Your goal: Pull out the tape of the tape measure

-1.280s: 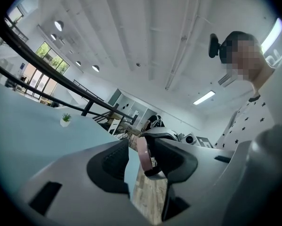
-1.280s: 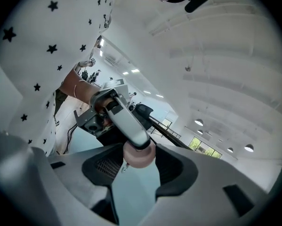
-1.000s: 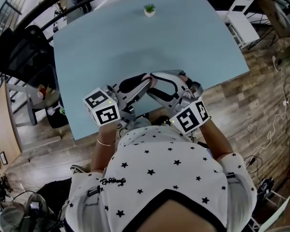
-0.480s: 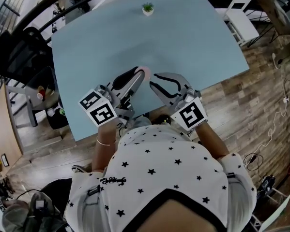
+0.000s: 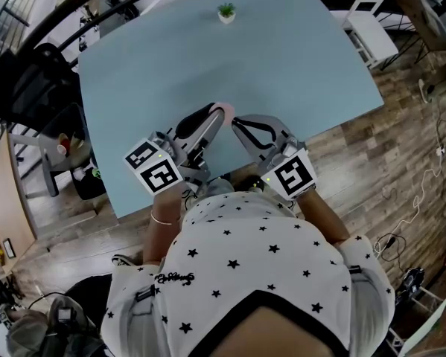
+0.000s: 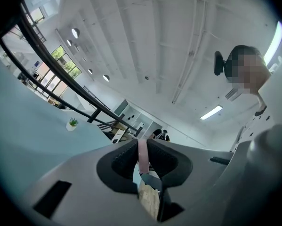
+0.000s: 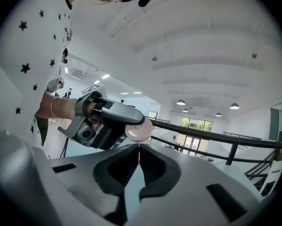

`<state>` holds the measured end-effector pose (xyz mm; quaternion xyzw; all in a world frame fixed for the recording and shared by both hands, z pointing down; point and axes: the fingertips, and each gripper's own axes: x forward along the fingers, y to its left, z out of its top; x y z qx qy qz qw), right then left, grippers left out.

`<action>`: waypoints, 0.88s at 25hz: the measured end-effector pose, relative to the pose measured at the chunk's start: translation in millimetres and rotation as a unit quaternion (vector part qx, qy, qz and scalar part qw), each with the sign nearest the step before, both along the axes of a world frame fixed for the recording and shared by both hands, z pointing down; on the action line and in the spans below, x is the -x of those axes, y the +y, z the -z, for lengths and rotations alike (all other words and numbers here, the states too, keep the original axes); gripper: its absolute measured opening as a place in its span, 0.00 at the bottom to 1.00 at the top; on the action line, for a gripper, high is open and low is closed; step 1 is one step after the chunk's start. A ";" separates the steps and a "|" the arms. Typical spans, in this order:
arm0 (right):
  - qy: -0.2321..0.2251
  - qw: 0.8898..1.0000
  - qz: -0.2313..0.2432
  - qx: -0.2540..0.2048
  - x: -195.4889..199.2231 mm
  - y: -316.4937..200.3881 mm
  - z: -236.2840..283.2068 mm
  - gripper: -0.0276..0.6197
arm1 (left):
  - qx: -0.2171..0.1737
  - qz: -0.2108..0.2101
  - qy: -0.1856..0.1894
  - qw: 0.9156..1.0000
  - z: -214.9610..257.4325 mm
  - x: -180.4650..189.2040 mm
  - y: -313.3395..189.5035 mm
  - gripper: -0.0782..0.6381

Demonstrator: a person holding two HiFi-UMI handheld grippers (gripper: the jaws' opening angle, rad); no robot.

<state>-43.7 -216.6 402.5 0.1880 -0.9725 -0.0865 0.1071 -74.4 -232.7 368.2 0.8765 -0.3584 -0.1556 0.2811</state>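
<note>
Clamping a small round pink tape measure (image 6: 143, 155) edge-on between its pads, the left gripper (image 5: 217, 115) holds it above the pale blue table (image 5: 297, 58), close to the table's near edge. The right gripper (image 7: 139, 150) has just been closing. Its jaws now meet at the disc's rim, over the table too. Whether they pinch the tape's tab is too small to tell.

Office mezzanine, swivel chair (image 5: 27, 80), railing (image 7: 216, 136)
</note>
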 end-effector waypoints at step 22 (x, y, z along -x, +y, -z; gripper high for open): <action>0.003 0.995 -0.089 0.055 -29.2 -22.3 -16.4 0.05 | 0.002 0.021 -0.011 1.000 -1.6 12.2 3.4 0.23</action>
